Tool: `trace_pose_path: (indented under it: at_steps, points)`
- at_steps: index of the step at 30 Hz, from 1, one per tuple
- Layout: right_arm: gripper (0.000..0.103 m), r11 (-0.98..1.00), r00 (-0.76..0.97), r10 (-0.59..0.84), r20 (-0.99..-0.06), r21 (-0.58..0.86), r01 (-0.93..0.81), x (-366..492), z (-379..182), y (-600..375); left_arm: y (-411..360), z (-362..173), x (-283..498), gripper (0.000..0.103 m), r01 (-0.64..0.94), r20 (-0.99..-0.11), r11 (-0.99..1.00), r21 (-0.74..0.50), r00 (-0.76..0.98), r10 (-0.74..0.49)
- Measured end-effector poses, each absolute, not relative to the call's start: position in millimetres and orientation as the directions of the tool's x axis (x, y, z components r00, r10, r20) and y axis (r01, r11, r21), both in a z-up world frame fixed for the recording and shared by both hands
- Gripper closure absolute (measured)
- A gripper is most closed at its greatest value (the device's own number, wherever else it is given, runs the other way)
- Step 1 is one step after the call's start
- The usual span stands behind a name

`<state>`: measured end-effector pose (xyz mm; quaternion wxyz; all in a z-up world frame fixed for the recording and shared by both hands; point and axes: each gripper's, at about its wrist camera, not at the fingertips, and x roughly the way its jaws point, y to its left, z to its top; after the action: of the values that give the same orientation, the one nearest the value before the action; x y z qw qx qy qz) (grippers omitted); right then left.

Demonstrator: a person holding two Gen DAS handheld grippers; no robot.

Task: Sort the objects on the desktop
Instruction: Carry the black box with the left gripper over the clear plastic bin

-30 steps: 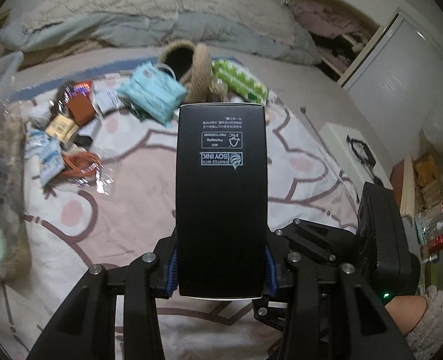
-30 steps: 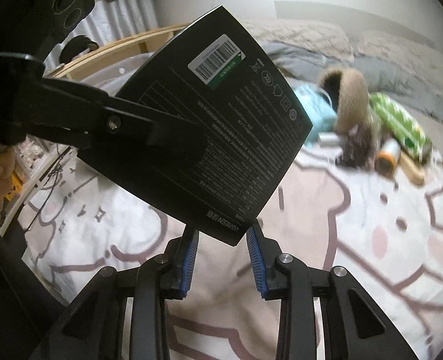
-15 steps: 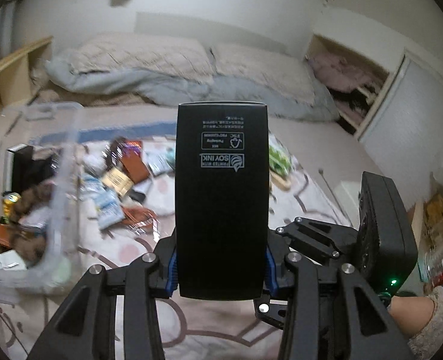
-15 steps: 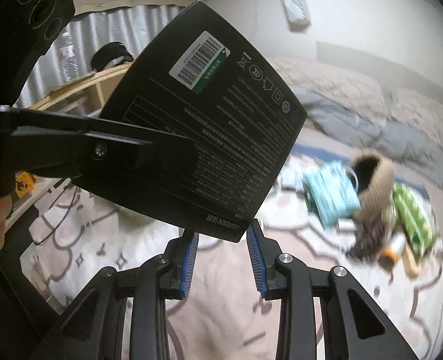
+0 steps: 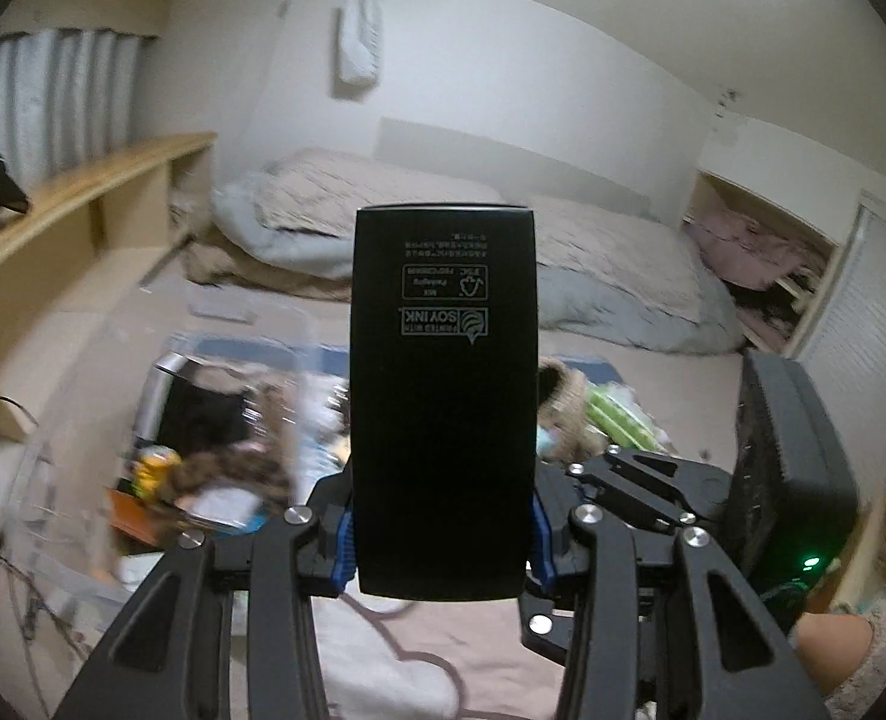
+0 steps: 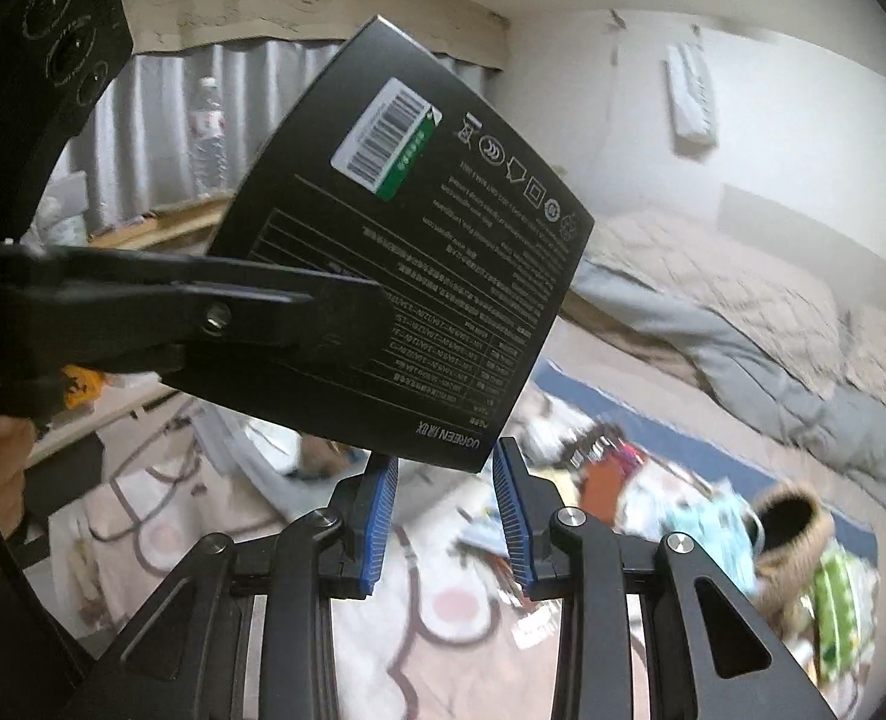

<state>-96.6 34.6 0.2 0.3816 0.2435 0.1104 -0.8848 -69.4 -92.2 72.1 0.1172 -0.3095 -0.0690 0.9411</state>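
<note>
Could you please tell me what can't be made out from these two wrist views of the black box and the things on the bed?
- Left wrist view: the black box, clamped in the left gripper, hides the items behind it.
- Left wrist view: the clear bin and its contents are motion-blurred.
- Right wrist view: whether the right gripper pads press the box corner; that corner is cut from sight.
- Right wrist view: the scattered items are blurred.

Black box (image 5: 443, 408) hides clutter; clear bin (image 5: 83, 480) blurred.
</note>
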Motion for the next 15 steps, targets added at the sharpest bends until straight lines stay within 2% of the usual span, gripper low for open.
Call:
trace_pose_path:
  at_steps: [7,15]
  points:
    - [0.07,-0.612,-0.548,-0.681,-0.486,-0.033,0.79,-99.1,14.8,-11.4,-140.2,74.0,-71.5,0.06,-0.074,-0.528,-0.978,-0.194,-0.832,0.167]
    - [0.07,-0.559,-0.462,-0.711,-0.53,0.027,0.828,-123.0,-13.9,-53.4,-187.1,42.1,-92.8,0.06,0.024,-0.583,-0.967,-0.253,-0.801,0.133]
